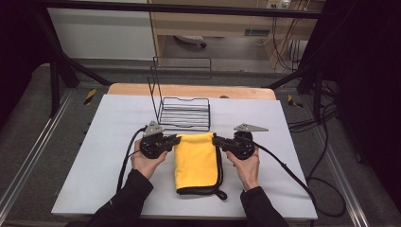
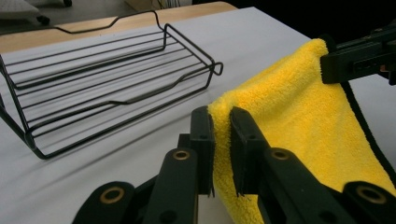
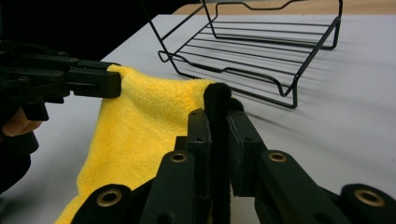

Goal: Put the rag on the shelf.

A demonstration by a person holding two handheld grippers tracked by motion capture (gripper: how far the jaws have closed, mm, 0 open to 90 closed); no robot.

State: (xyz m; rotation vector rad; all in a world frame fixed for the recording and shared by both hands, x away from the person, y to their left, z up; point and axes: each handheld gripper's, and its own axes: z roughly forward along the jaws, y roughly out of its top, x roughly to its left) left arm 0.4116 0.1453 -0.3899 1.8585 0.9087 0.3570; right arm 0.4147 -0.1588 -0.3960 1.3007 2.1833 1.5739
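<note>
grey table (image 1: 118, 142), wire rack (image 1: 184, 113) at back | yellow towel (image 1: 196, 161) in front of it, soft, floppy, light | left gripper (image 1: 176, 139) and right gripper (image 1: 216, 140) pinching its far corners, best hold imo

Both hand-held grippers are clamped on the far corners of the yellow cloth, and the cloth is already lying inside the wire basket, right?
Not quite. The left hand-held gripper and right hand-held gripper do clamp the yellow cloth at its far corners, but the high view shows the cloth on the table, in front of the wire basket, not inside it.
</note>
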